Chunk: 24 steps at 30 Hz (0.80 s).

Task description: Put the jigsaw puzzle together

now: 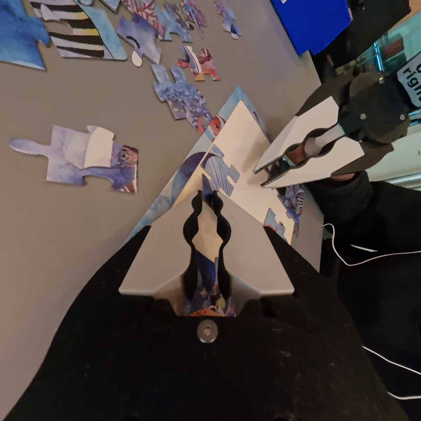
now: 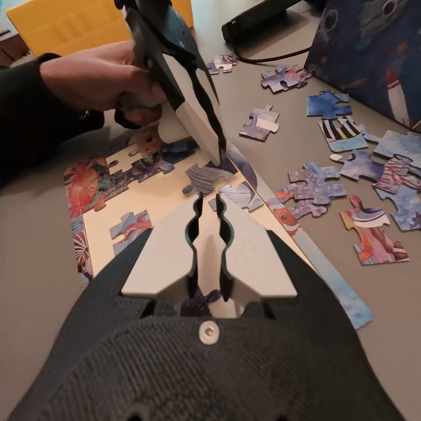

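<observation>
The puzzle tray (image 1: 243,134) lies on the grey table, with a cream inside and a picture rim; it also shows in the right wrist view (image 2: 157,200). My left gripper (image 1: 207,196) is shut on a dark blue puzzle piece (image 1: 206,188) held on edge over the tray's corner. In the right wrist view the left gripper (image 2: 220,157) points down, and the dark blue piece (image 2: 227,165) touches the tray. A striped whale piece (image 1: 219,169) (image 2: 205,177) lies beside it. My right gripper (image 2: 209,197) hovers over the tray, jaws a narrow gap apart, empty; it also shows in the left wrist view (image 1: 258,178).
Joined pieces with a red crab (image 2: 86,184) fill the tray's left edge, and an octopus piece (image 2: 132,225) lies loose inside. Several loose pieces (image 2: 319,184) (image 1: 91,159) are scattered on the table. The blue puzzle box (image 2: 364,57) and a black device (image 2: 262,20) stand behind. My right fingertips sit around 5 cm from my left ones.
</observation>
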Each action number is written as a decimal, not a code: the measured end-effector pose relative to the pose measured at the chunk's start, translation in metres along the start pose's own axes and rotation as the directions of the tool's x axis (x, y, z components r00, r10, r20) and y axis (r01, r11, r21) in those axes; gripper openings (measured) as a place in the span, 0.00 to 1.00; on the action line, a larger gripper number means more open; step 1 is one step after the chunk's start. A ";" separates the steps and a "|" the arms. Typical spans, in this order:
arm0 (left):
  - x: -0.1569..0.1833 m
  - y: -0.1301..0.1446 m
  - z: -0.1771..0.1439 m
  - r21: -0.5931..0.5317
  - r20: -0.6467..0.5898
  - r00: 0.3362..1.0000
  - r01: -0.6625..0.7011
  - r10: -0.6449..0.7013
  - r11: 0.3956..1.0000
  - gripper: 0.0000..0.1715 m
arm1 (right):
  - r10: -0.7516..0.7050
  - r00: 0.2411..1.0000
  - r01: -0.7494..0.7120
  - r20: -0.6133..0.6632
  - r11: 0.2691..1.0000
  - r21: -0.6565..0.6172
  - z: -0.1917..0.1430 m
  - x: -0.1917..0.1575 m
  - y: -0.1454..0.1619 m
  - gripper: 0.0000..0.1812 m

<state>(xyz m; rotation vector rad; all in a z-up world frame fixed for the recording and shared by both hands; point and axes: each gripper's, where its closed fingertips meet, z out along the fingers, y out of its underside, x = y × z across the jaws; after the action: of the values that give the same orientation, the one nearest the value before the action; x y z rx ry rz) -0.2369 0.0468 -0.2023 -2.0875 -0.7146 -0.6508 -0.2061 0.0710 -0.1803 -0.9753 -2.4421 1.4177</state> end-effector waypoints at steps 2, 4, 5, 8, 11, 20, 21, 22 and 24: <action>-0.003 -0.004 0.002 0.007 0.019 1.000 -0.024 0.024 1.000 0.04 | -0.023 0.999 0.023 -0.023 1.000 -0.018 0.001 0.002 0.003 0.05; -0.003 -0.008 0.003 0.023 0.026 0.999 -0.044 0.043 0.999 0.03 | -0.043 0.998 0.042 -0.038 0.999 -0.033 0.003 0.003 0.005 0.04; -0.002 -0.009 0.004 0.028 0.019 0.999 -0.044 0.043 0.999 0.03 | -0.050 0.998 0.048 -0.041 0.998 -0.038 0.003 0.003 0.006 0.04; -0.004 -0.010 0.006 0.032 0.007 0.999 -0.035 0.035 0.999 0.03 | -0.063 0.997 0.062 -0.042 0.997 -0.044 0.006 0.002 0.005 0.04; -0.003 -0.011 0.008 0.039 -0.024 1.000 -0.015 0.016 0.999 0.03 | -0.071 0.996 0.069 -0.047 0.996 -0.052 0.007 0.003 0.006 0.03; -0.007 -0.014 0.009 0.062 -0.009 1.000 0.010 -0.010 0.998 0.03 | -0.071 0.995 0.066 -0.064 0.994 -0.084 0.009 0.008 0.012 0.04; -0.008 -0.014 0.009 0.056 0.006 1.000 -0.001 0.001 0.998 0.03 | -0.082 0.994 0.074 -0.074 0.993 -0.095 0.009 0.009 0.013 0.04; -0.009 -0.013 0.008 0.047 0.025 1.000 -0.017 0.016 0.999 0.05 | -0.095 0.992 0.086 -0.086 0.991 -0.106 0.009 0.011 0.015 0.04; -0.011 -0.013 0.004 0.041 0.076 0.996 -0.054 0.050 0.998 0.12 | -0.125 0.986 0.111 -0.109 0.986 -0.123 0.009 0.013 0.017 0.03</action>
<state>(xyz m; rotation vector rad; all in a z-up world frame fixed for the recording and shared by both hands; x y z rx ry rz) -0.2529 0.0540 -0.2046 -2.0925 -0.7074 -0.5267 -0.2122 0.0780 -0.2016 -0.8916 -2.4750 1.1584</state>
